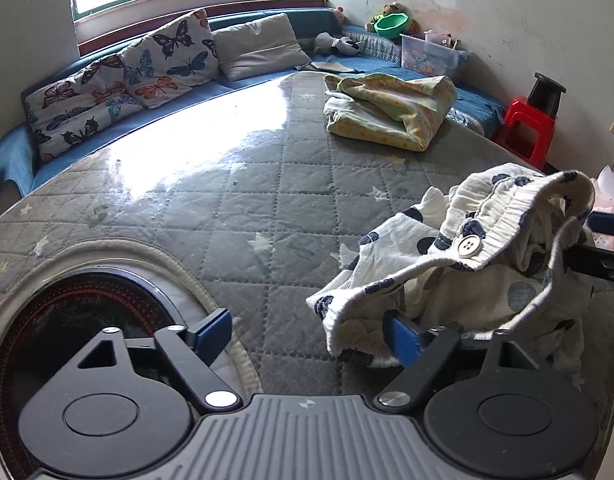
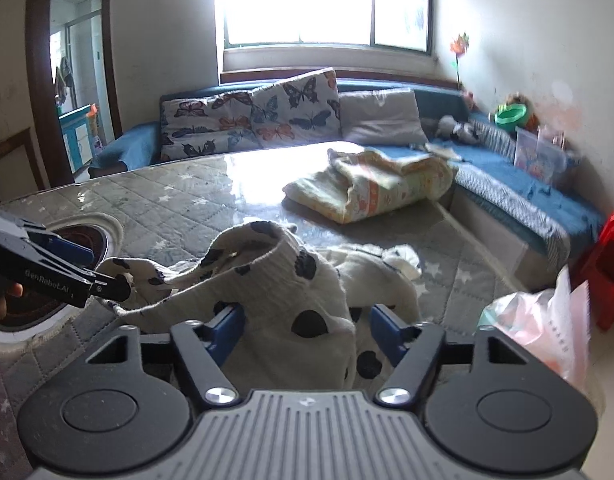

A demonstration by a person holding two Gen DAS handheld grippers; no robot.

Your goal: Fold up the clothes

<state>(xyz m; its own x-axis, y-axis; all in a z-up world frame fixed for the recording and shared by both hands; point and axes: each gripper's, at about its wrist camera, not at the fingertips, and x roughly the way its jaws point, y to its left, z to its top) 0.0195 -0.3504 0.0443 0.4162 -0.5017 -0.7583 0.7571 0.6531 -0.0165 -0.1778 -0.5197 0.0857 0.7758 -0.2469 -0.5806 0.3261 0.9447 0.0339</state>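
Two grippers flank one white dotted garment (image 1: 459, 264) crumpled on the quilted table (image 1: 235, 208): left gripper (image 1: 307, 336) is partly open, cloth touching only its right finger at 3 o'clock, while right gripper (image 2: 307, 328) is partly open with a fold between its fingers, grip unclear. Folded yellow blanket (image 1: 391, 112) lies at 1 o'clock, round inset burner (image 1: 67, 320) at 9 o'clock, pink bag (image 2: 547, 328) at 3. Waistband runs roughly 9-to-3, opening up.

my two handheld grippers

left gripper (image 1: 307, 334) and right gripper (image 2: 307, 330): black linkage arms, blue pads, silver screws, ribbed grey base along each lower frame.
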